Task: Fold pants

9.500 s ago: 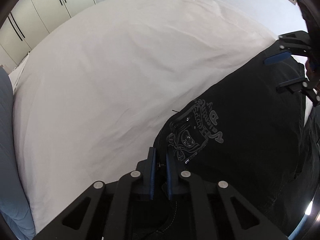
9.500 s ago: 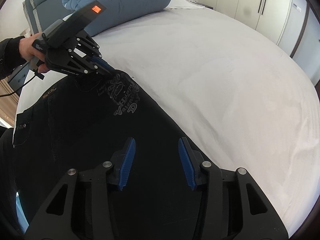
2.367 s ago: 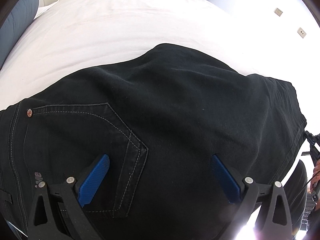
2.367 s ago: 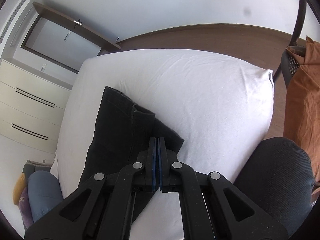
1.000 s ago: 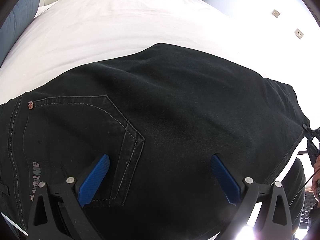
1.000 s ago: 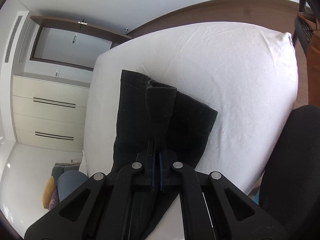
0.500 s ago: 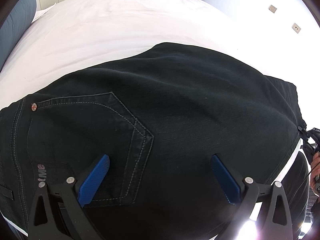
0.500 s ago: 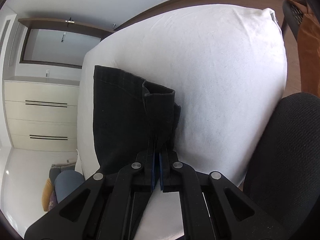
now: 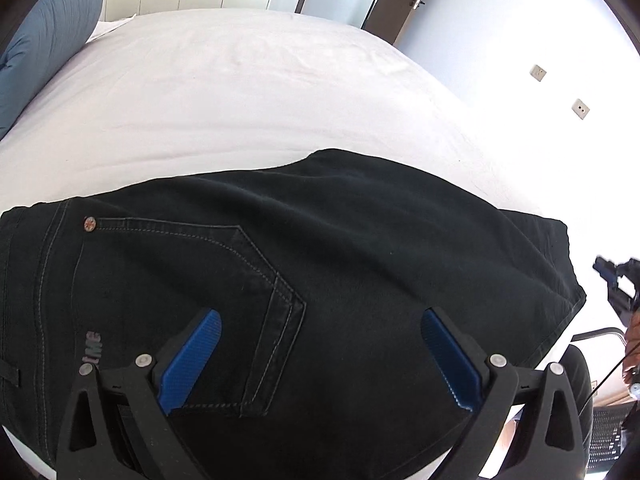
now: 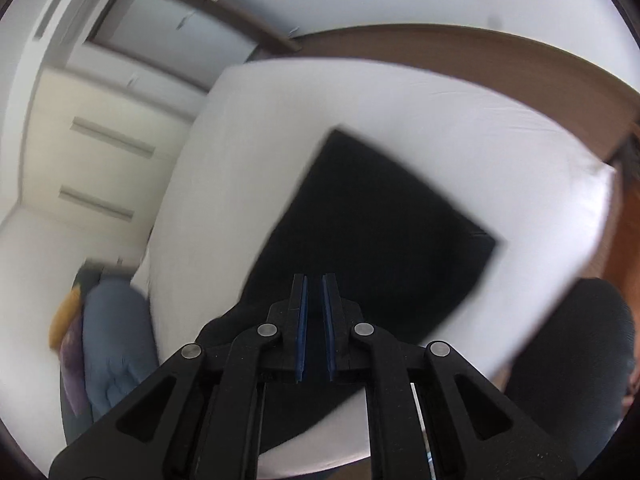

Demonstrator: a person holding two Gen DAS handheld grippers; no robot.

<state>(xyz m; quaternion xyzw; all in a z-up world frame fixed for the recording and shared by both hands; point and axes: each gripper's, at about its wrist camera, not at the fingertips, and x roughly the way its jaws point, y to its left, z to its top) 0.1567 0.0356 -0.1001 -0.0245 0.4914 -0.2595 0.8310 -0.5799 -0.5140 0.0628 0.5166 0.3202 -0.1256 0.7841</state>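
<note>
Smoothing was judged next: left tongs (image 9: 320, 356) spread over black jeans (image 9: 320, 280); right tongs (image 10: 315, 330) just parted, empty.

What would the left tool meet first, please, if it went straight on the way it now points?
Most likely the black pants, spread on the white bed just ahead of the open left tool; depth is unclear.

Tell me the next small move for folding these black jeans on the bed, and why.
Probably bring the left hand-held gripper down to grip the waist end. The black jeans lie folded lengthwise on the white bed, the left jaws hang wide open above the back pocket, and the right hand-held gripper, its jaws just parted with nothing between them, has let go.
</note>
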